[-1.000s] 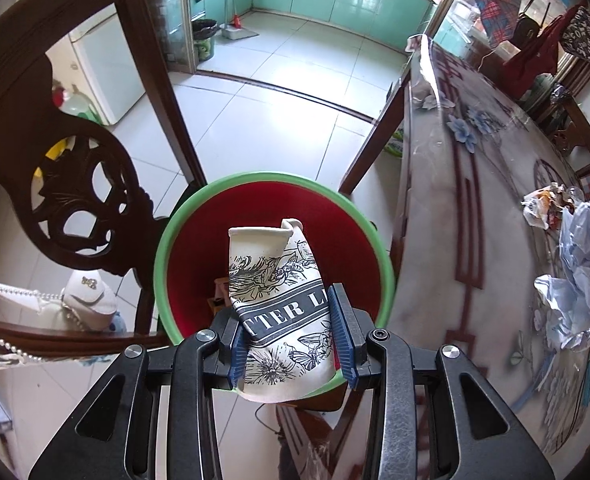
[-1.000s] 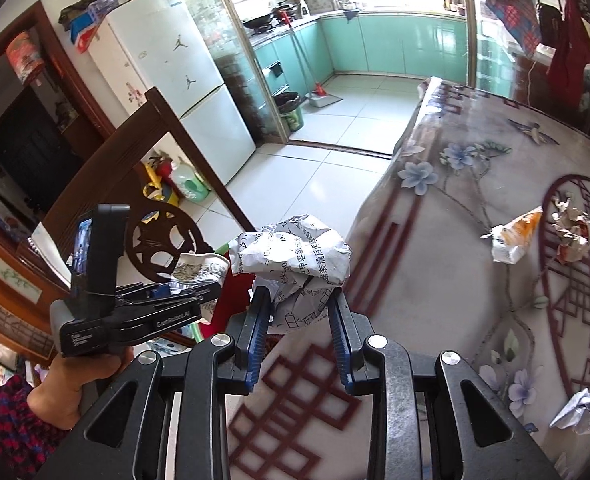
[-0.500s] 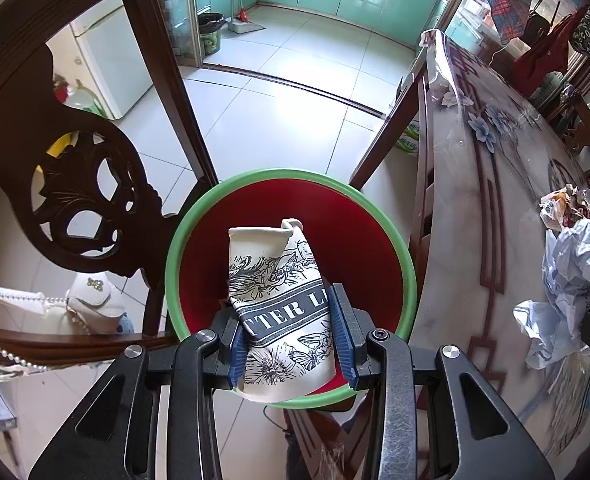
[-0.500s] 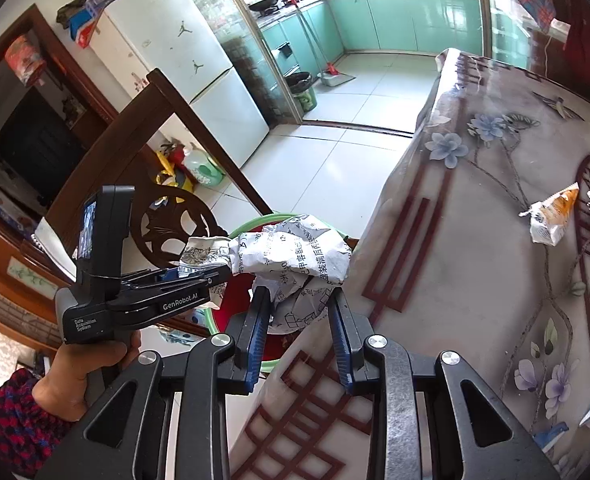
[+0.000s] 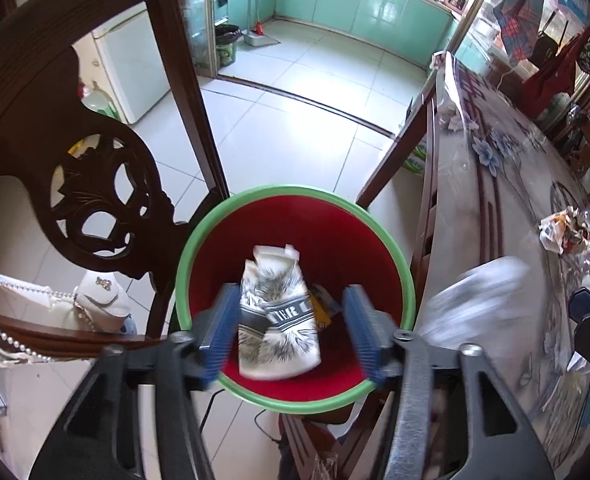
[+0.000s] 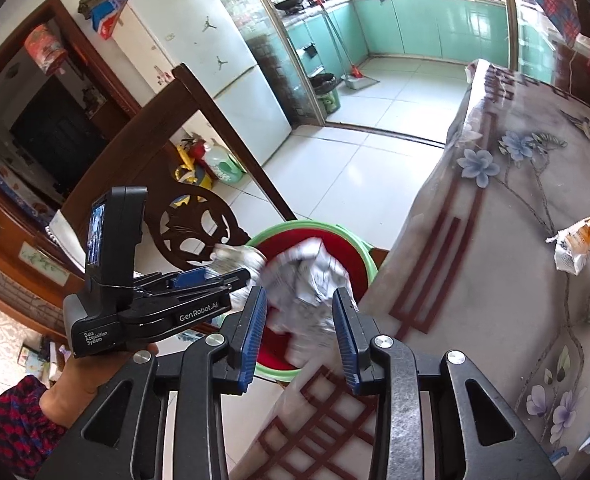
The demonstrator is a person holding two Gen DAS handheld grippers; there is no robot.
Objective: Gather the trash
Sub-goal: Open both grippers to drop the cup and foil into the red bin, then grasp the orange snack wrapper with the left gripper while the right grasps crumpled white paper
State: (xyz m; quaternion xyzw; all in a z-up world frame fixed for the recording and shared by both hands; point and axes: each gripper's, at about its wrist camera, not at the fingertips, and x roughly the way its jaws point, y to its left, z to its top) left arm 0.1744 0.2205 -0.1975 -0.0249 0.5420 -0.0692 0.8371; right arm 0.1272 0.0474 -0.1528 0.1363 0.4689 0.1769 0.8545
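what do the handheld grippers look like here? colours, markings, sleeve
Both are black frames with silver bolts and blue ribbed pads. The right gripper shows this plainly. The left gripper has a pistol-style handle, an upright small screen, and white print: "GenRobot.AI" and "Data Acquisition System". The hand holding it wears a red and dark blue checked sleeve. No cables visible.

We see our right gripper above the bench edge, its jaws opening, and a blurred crumpled paper loose between them over the red bin. At left our left gripper reaches toward the same bin. A snack wrapper lies on the bench.
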